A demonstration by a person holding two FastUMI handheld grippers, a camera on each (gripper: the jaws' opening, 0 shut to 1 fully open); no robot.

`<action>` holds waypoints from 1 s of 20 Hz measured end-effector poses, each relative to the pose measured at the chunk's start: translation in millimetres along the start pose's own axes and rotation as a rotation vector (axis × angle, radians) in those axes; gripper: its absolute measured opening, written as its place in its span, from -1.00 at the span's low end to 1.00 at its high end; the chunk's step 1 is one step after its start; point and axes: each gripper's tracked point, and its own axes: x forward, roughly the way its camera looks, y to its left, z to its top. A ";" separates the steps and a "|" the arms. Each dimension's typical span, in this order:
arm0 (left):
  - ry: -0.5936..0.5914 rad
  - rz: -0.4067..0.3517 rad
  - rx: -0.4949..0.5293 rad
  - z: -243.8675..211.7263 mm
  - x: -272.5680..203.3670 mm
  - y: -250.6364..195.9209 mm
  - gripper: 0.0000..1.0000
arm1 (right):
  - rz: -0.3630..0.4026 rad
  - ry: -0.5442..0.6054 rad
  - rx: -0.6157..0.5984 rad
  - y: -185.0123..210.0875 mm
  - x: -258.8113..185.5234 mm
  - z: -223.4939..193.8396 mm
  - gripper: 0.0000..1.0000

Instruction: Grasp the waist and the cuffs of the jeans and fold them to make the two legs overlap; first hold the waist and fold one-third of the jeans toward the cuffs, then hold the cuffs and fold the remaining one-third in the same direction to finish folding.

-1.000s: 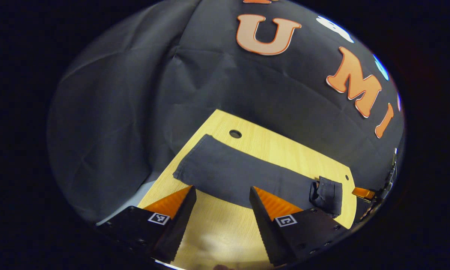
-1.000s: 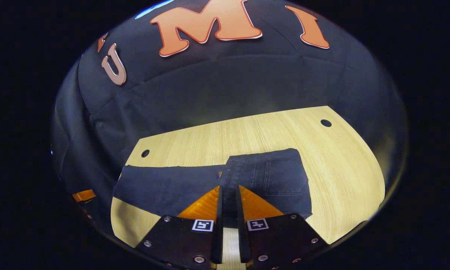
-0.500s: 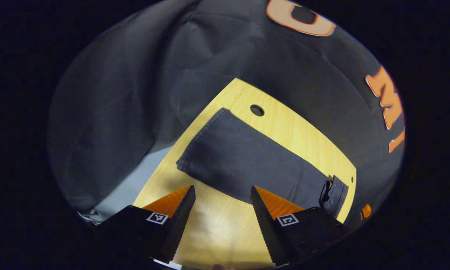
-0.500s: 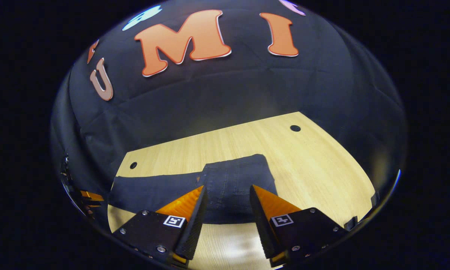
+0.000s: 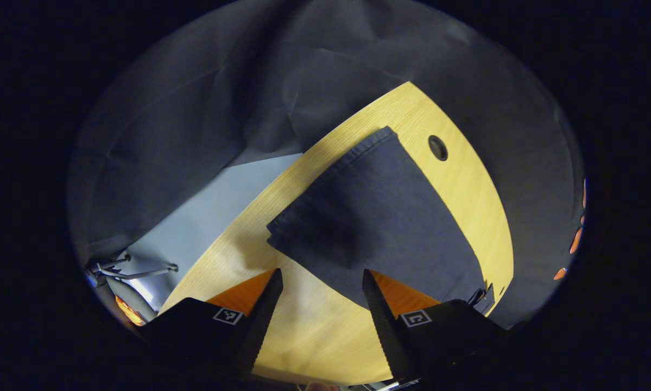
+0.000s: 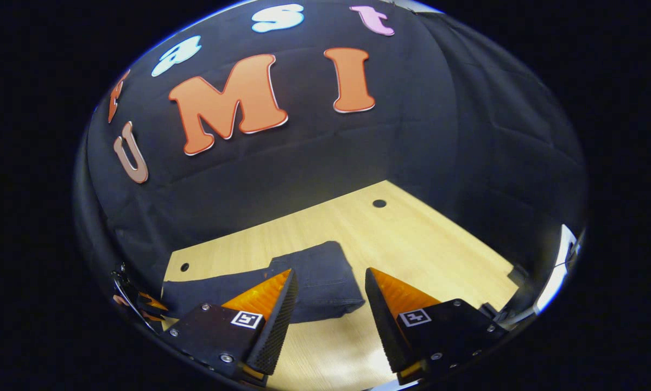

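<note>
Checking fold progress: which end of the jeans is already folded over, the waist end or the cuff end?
The waist end: it lies doubled, a thicker block. The cuff end lies flat on the table, beyond the open left claw.

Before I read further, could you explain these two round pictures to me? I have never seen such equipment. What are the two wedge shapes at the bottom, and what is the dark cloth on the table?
No robot arm is here: a person holds one pair of tongs in each hand, and a small camera rides on each pair, looking forward along its two fingers. The wedges at the bottom are those fingers. One picture comes from the left tongs, the other from the right tongs. Both pairs stand open and hold nothing.

The dark cloth is a pair of jeans lying on a light wooden table. The left gripper view looks at the cuffs. In the right gripper view the waist part already lies folded over the legs. The small dark hole is in the tabletop.
</note>
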 end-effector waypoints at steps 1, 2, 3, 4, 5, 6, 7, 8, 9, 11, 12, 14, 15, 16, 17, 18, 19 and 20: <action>0.004 0.021 -0.004 2.7 3.6 0.9 0.78 | -0.009 -0.017 0.017 -0.4 -7.5 6.8 0.55; 0.007 0.039 -0.010 3.3 8.0 1.6 0.79 | -0.016 -0.029 0.034 -1.5 -14.1 11.9 0.62; 0.011 0.061 -0.013 4.1 10.9 2.2 0.78 | -0.030 -0.042 0.041 -6.8 -20.2 15.2 0.68; 0.017 0.080 -0.023 5.5 14.8 4.7 0.78 | -0.045 -0.058 0.033 -11.1 -24.6 18.8 0.75; 0.021 0.090 -0.039 7.5 18.4 3.8 0.77 | -0.052 -0.070 0.022 -12.6 -29.3 21.4 0.79; 0.027 0.105 -0.057 7.2 21.6 2.1 0.77 | -0.052 -0.073 0.014 -10.7 -33.9 23.2 0.84; 0.029 0.111 -0.070 9.1 24.5 0.7 0.78 | -0.048 -0.081 0.008 -8.0 -38.0 24.9 0.89; 0.033 0.121 -0.082 8.8 27.5 -0.3 0.78 | -0.047 -0.085 0.005 -5.6 -40.6 26.2 0.95; 0.038 0.147 -0.086 9.0 29.1 1.5 0.78 | -0.038 -0.087 0.012 -2.5 -42.9 28.3 0.94; 0.027 0.164 -0.079 8.3 29.3 -0.1 0.75 | 0.004 -0.094 0.075 8.7 -49.0 29.4 0.95; 0.022 0.181 -0.065 7.9 29.1 -2.0 0.78 | 0.039 -0.091 0.118 17.9 -49.1 28.8 0.82; 0.035 0.217 0.028 2.0 32.0 -2.4 0.80 | 0.075 -0.076 0.167 24.6 -43.6 21.4 0.94; 0.022 0.227 0.091 2.5 31.8 -2.5 0.80 | 0.085 -0.069 0.183 25.6 -40.3 18.6 0.95; 0.009 0.226 0.135 6.2 34.5 -6.1 0.82 | 0.101 -0.058 0.197 30.1 -37.7 17.4 0.94; 0.004 0.225 0.129 6.0 34.0 -8.0 0.80 | 0.112 -0.050 0.203 33.2 -36.0 16.2 0.96; 0.005 0.226 0.121 6.1 32.6 -8.9 0.81 | 0.123 -0.036 0.203 36.7 -33.4 14.9 0.97; 0.000 0.226 0.123 7.2 32.8 -8.5 0.80 | 0.134 -0.026 0.198 40.1 -30.6 13.4 0.97; -0.002 0.229 0.112 7.6 33.8 -6.6 0.80 | 0.147 -0.024 0.190 43.6 -28.3 14.2 0.97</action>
